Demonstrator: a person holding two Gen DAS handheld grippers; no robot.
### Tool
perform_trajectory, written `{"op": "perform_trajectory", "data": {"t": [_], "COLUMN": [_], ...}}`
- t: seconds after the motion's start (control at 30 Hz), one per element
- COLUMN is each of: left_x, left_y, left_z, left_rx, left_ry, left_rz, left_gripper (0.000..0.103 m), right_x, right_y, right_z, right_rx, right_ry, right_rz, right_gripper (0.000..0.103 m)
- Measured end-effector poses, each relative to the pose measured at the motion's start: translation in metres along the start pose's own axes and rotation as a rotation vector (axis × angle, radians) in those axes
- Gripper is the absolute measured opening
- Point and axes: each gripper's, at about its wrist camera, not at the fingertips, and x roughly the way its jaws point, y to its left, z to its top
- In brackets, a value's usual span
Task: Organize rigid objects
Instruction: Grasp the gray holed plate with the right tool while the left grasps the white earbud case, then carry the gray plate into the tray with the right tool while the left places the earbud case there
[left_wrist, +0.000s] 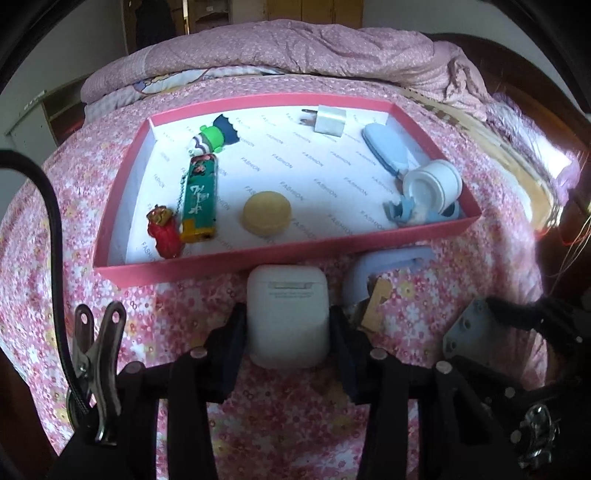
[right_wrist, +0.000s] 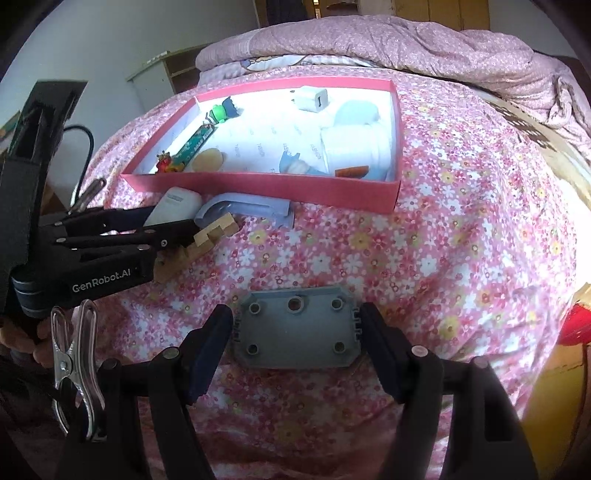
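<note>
My left gripper (left_wrist: 288, 325) is shut on a white earbud case (left_wrist: 288, 314), just in front of the pink tray's near wall (left_wrist: 258, 258); it also shows in the right wrist view (right_wrist: 173, 218) holding the case (right_wrist: 173, 205). My right gripper (right_wrist: 295, 328) has its fingers against both sides of a grey plate with holes (right_wrist: 295, 328) on the floral bedspread. The tray (right_wrist: 258, 186) holds a green lighter (left_wrist: 201, 192), a red charm (left_wrist: 162, 232), a yellow puck (left_wrist: 266, 212), a white charger (left_wrist: 328, 118) and a white jar (left_wrist: 432, 184).
A lilac curved piece (left_wrist: 388, 262) and a wooden block (left_wrist: 376, 302) lie beside the earbud case in front of the tray; both show in the right wrist view (right_wrist: 243, 210) (right_wrist: 214, 236). A folded pink quilt (left_wrist: 295, 44) lies behind the tray. The bed edge falls away on the right (right_wrist: 554, 258).
</note>
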Motion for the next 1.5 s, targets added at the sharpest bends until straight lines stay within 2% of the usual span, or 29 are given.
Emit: {"op": "perform_trajectory", "data": {"t": [0.13, 0.33, 0.43, 0.57, 0.93, 0.97, 1.0, 1.03, 1.07, 1.1, 1.2, 1.37, 1.5], "left_x": [-0.007, -0.025, -0.037, -0.046, -0.049, -0.049, -0.049, -0.049, -0.049, -0.049, -0.048, -0.049, -0.051], "left_y": [0.010, 0.025, 0.034, 0.042, 0.051, 0.052, 0.052, 0.053, 0.053, 0.054, 0.057, 0.064, 0.070], "left_z": [-0.004, -0.006, -0.004, -0.002, -0.006, -0.006, -0.007, -0.007, -0.008, -0.009, -0.012, -0.017, -0.020], "left_rx": [-0.037, -0.087, -0.106, -0.122, -0.140, -0.141, -0.142, -0.143, -0.145, -0.148, -0.158, -0.180, -0.191], "left_ry": [-0.003, -0.030, -0.062, -0.091, -0.102, -0.103, -0.104, -0.105, -0.106, -0.107, -0.105, -0.104, -0.111], "left_rz": [-0.038, -0.054, -0.046, -0.042, -0.058, -0.061, -0.063, -0.065, -0.065, -0.065, -0.072, -0.086, -0.096], "left_gripper": [0.045, 0.045, 0.045, 0.045, 0.045, 0.045, 0.045, 0.045, 0.045, 0.045, 0.045, 0.045, 0.045], "right_x": [0.000, -0.001, -0.004, -0.006, -0.008, -0.009, -0.009, -0.010, -0.009, -0.009, -0.006, 0.009, 0.013], "right_y": [0.001, 0.000, -0.005, -0.013, -0.005, -0.005, -0.004, -0.003, -0.003, -0.001, 0.011, 0.038, 0.040], "right_z": [0.000, -0.001, -0.001, 0.000, -0.001, -0.001, -0.002, -0.002, -0.002, -0.002, -0.001, 0.000, 0.000], "right_rx": [0.000, 0.008, 0.031, 0.076, 0.038, 0.040, 0.049, 0.067, 0.079, 0.090, 0.064, -0.058, -0.075], "right_ry": [-0.006, -0.010, -0.015, -0.017, 0.006, 0.007, 0.011, 0.014, 0.019, 0.026, 0.053, 0.095, 0.099], "right_rz": [0.002, -0.007, -0.004, 0.002, 0.045, 0.049, 0.052, 0.058, 0.064, 0.071, 0.065, -0.092, -0.129], "right_gripper": [0.073, 0.069, 0.062, 0.042, 0.041, 0.044, 0.056, 0.062, 0.076, 0.081, 0.081, 0.081, 0.079]}}
